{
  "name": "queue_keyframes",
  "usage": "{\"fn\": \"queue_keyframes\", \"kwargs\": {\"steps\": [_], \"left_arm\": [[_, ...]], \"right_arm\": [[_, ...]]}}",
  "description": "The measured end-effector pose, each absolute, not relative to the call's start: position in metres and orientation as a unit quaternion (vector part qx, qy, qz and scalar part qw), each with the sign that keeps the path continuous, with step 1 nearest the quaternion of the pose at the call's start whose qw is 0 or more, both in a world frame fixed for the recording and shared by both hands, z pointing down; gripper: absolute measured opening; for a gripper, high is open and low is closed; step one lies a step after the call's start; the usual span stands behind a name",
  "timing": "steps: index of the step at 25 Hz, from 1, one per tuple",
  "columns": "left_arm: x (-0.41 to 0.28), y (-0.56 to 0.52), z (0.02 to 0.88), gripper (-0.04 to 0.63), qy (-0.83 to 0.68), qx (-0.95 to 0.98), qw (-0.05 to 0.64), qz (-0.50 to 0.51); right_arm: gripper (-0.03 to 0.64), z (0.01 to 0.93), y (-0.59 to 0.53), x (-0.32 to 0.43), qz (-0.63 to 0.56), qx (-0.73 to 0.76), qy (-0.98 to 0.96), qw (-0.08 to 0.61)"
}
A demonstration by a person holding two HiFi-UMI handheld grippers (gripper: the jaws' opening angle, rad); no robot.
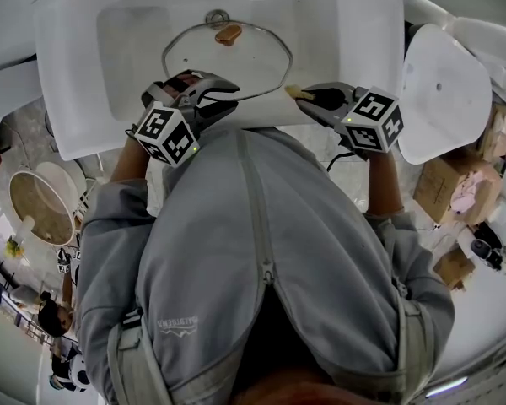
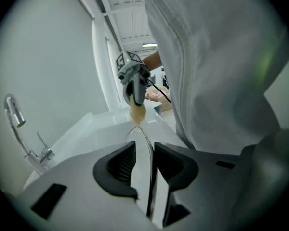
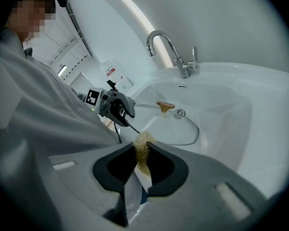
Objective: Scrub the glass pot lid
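The glass pot lid (image 1: 236, 62) lies flat in the white sink (image 1: 346, 40), its wooden knob (image 1: 228, 34) towards the faucet. My left gripper (image 1: 223, 91) is at the lid's near rim. In the left gripper view that rim (image 2: 148, 177) runs between the pads (image 2: 120, 165), with a gap showing on the left side, so my left gripper (image 2: 144, 147) is open. My right gripper (image 1: 297, 93) is at the lid's right edge, shut on a tan scrub sponge (image 3: 143, 150). The lid (image 3: 176, 126) and its knob (image 3: 165, 105) lie beyond that sponge.
The faucet (image 3: 171, 52) stands at the sink's back, the drain (image 1: 218, 17) just under it. A white basin-like piece (image 1: 443, 91) and cardboard boxes (image 1: 443, 184) sit right of the sink. The person's grey jacket (image 1: 261, 268) fills the near side.
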State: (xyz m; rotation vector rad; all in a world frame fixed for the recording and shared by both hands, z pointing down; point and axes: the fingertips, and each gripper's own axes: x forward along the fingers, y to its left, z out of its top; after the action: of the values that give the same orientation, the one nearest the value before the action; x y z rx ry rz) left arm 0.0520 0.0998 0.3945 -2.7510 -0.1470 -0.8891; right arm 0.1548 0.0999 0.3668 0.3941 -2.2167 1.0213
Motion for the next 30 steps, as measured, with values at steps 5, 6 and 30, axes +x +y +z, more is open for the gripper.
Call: {"fn": "queue_keyframes", "kwargs": {"steps": [5,6,30], "left_arm": [[0.050,0.100,0.426,0.114,-0.050,-0.928,0.174,-0.324],[0.051,0.096,0.428,0.115,-0.040,-0.932,0.169,-0.319],[0.054,0.120,0.480,0.123,-0.100,-0.934,0.047,-0.338]], "right_arm": [[0.052,0.374,0.106,0.151,0.397,0.146,-0.842,0.336],[0.052,0.375,0.106,0.151,0.397,0.146,-0.841,0.337],[0.052,0.390,0.093,0.122,0.399,0.126,-0.846,0.331]]}}
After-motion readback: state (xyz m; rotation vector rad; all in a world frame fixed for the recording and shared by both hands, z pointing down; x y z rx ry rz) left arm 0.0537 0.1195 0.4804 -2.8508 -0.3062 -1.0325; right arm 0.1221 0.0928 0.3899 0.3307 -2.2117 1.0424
